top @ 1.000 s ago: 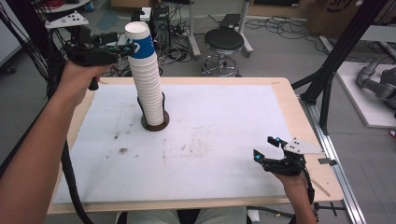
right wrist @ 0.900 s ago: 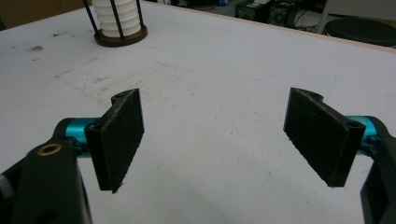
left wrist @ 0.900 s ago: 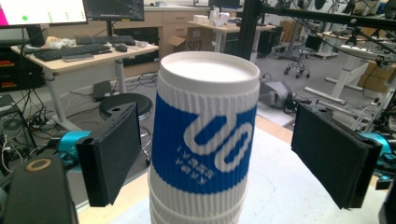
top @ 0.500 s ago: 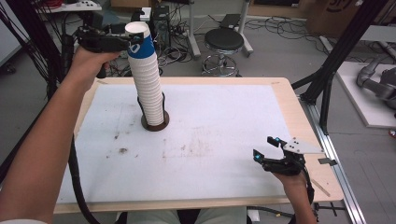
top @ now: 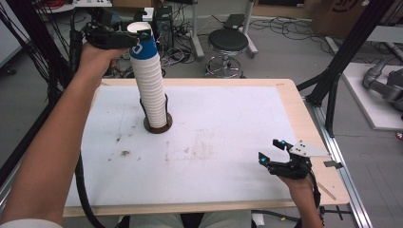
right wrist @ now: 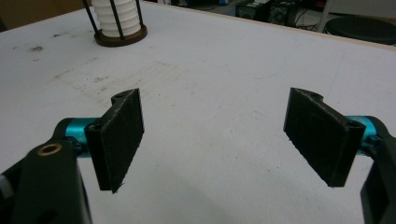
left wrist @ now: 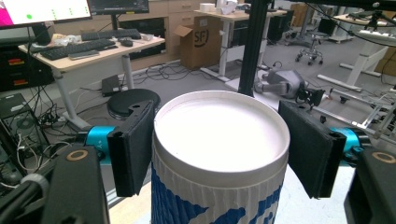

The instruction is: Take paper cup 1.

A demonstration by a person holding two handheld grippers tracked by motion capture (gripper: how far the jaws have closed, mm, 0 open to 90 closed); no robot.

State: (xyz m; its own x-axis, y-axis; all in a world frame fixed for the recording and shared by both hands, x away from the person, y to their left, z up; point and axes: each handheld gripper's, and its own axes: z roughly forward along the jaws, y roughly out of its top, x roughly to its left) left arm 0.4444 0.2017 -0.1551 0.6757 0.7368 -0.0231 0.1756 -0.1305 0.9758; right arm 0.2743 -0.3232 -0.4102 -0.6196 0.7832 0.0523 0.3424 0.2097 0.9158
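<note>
A tall, slightly leaning stack of white ribbed paper cups (top: 149,85) stands in a round brown base with thin black rods (top: 158,126) at the table's back left. The top cup (top: 141,42) carries blue print; its white rim and inside (left wrist: 219,126) face the left gripper view. My left gripper (top: 140,35) is held high at the top of the stack, open, with one jaw on each side of the top cup. My right gripper (top: 272,151) hovers low over the table's front right, open, with nothing between its black pads (right wrist: 119,135).
The white table sheet (top: 228,118) has smudges near its middle and a wooden border. A round stool (top: 228,42), cables and desks stand behind the table. A black frame post (top: 342,61) rises at the right. The stack's base (right wrist: 120,35) lies far ahead of the right gripper.
My left gripper has risen and moved right from beside the stack, so its jaws now stand around the top cup. The right gripper has stayed still.
</note>
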